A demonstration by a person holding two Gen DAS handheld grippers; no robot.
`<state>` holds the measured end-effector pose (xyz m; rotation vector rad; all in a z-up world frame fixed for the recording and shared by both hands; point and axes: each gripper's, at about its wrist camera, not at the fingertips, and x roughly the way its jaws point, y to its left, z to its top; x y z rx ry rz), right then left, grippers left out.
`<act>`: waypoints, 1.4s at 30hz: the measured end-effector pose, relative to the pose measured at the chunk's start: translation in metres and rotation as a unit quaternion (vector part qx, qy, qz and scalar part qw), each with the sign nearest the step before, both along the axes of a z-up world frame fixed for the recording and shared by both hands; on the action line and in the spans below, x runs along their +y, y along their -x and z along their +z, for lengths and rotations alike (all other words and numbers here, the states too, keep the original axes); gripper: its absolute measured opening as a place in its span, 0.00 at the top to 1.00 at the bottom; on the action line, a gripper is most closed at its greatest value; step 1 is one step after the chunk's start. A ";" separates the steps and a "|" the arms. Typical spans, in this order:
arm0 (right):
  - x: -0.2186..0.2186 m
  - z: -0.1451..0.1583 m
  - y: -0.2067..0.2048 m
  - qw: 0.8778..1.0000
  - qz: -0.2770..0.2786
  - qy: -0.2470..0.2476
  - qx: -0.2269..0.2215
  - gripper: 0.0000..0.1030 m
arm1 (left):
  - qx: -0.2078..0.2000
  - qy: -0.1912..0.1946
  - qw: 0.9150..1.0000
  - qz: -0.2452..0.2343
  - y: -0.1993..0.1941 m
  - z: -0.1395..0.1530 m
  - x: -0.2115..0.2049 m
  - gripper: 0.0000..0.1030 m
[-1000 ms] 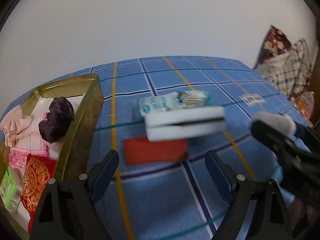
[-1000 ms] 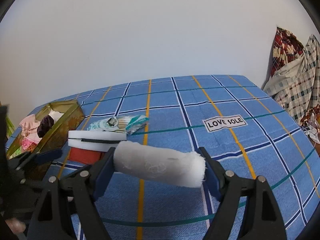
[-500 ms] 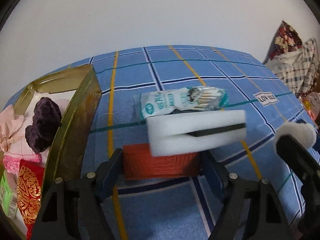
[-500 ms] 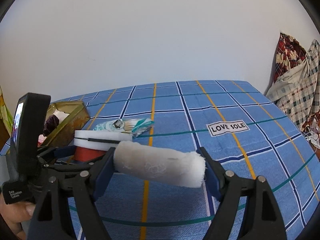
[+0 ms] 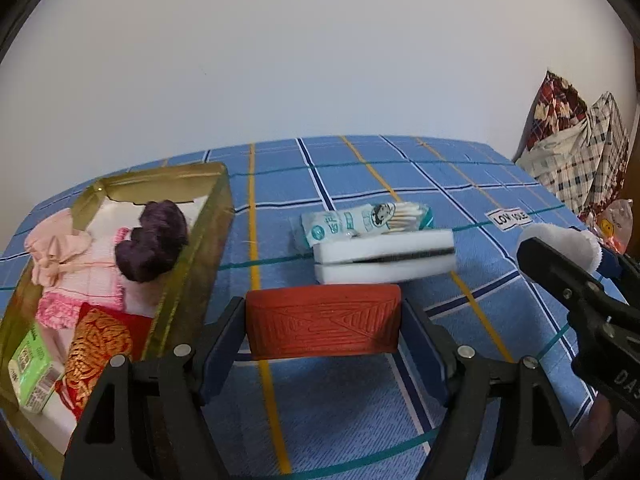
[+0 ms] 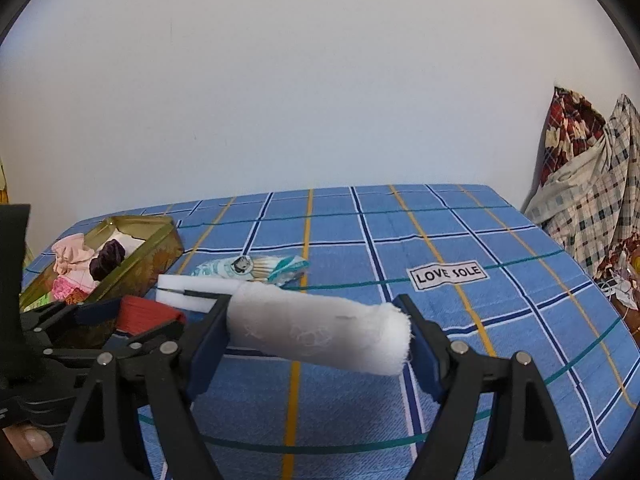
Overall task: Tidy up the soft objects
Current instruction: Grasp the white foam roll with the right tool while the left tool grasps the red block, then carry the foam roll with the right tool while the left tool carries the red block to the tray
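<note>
In the left wrist view, the left gripper (image 5: 323, 330) is now found with its blue pads on either side of the red embossed pad (image 5: 322, 322), at lower centre of the frame; a second ago the fingers stood wide apart with that pad well ahead of them. The jaws appear to touch both ends of the pad, but whether pressure is applied, or whether the pad is lifted off the blue checked cloth (image 5: 344, 408), cannot be told. This closing-in is judged to be the start of a pick, with the gold tin (image 5: 218, 216) at the left of the frame as the likely destination.

In the right wrist view, the right gripper (image 6: 318, 330) is seen clamped on the white cloth roll (image 6: 316, 334), held crosswise at lower centre, unchanged from the earlier frames. The roll is judged to be waiting its turn for the tin.

Further back, the white foam block (image 5: 384, 256) lies just behind the red pad, and the cotton swab packet (image 5: 366, 222) is touching its far edge.

The tin's near end is cut off by the frame's lower left edge, so its remaining room cannot be judged. Its contents, a purple scrunchie (image 5: 150, 246) among pink fabric, overlap and are hard to separate. The "LOVE SOLE" label (image 6: 447, 275) is partly hidden in the left view.
</note>
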<state>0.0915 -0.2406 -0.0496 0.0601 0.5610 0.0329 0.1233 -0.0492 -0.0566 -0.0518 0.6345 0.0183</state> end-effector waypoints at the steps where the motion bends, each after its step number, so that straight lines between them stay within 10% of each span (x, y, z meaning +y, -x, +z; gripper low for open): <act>1: 0.000 0.001 0.001 1.000 0.000 0.002 -0.004 0.22 | -0.004 -0.001 1.000 0.002 0.001 0.001 0.000 0.24; 42: 0.008 0.016 0.029 0.995 0.004 0.025 -0.095 0.22 | -0.131 -0.040 0.990 0.037 0.044 0.020 -0.007 0.24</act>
